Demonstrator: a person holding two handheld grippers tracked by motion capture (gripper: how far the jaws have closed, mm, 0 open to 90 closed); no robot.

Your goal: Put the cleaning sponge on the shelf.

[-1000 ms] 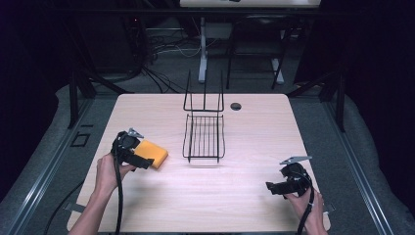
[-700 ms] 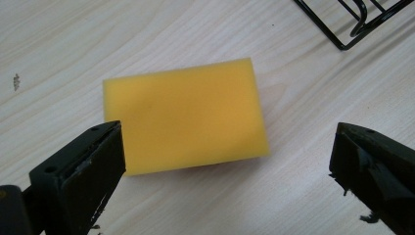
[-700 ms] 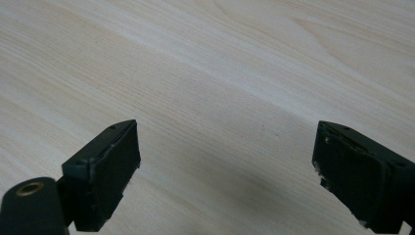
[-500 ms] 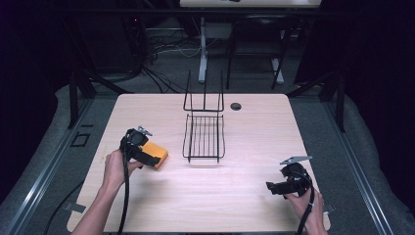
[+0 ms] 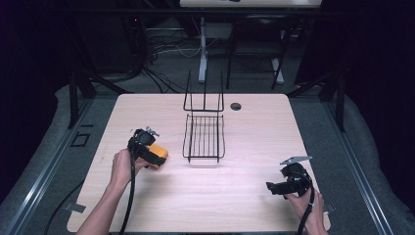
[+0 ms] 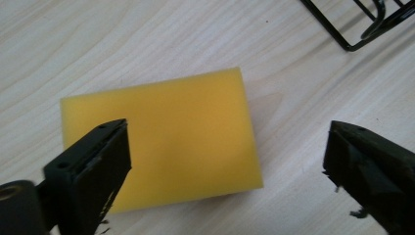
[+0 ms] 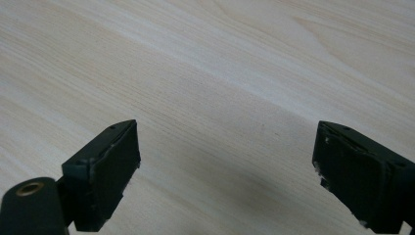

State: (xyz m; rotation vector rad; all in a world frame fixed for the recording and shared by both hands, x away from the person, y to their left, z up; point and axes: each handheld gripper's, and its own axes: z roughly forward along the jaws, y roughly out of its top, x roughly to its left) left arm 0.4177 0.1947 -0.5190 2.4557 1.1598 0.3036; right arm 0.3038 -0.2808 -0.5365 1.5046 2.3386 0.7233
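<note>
A yellow sponge (image 6: 161,139) lies flat on the wooden table (image 5: 205,200); from above it shows as an orange-yellow block (image 5: 159,153) left of centre. My left gripper (image 5: 154,157) hovers over it, open, its jaws spread wide above the sponge's two ends (image 6: 227,171). A black wire rack (image 5: 204,137) stands just right of the sponge, its corner visible (image 6: 342,36) in the left gripper view. My right gripper (image 5: 274,187) rests low near the table's front right, open, with bare wood between its jaws (image 7: 225,166).
A small dark round hole (image 5: 236,106) sits in the table behind the rack. Dark floor, cables and frame legs surround the table. Bare wood stretches between the two hands along the front.
My left gripper has moved right and forward across the sponge toward the rack. The right gripper has stayed where it was.
</note>
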